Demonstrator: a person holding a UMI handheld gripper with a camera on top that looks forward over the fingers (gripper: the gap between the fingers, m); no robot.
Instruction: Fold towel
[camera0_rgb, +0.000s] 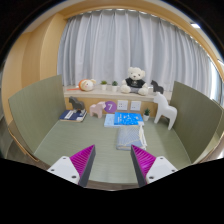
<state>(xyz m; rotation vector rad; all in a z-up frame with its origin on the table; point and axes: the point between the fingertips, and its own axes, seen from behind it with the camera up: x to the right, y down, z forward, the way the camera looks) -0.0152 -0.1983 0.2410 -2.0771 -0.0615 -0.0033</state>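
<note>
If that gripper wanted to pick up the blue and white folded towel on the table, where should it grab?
Probably the near edge of the towel, coming straight forward and low from the gripper's side. The towel lies flat on the table, just beyond the open fingers, so only a thin edge offers a pinch, and the near one faces the fingers.

Green table, light blue towel, white curtain.

Soft, even daylight comes thru the sheer white pleated curtains, brightest up top w/ mild glare. Strong fisheye bend toward edges; no hard shadows, detail a bit soft overall.
</note>
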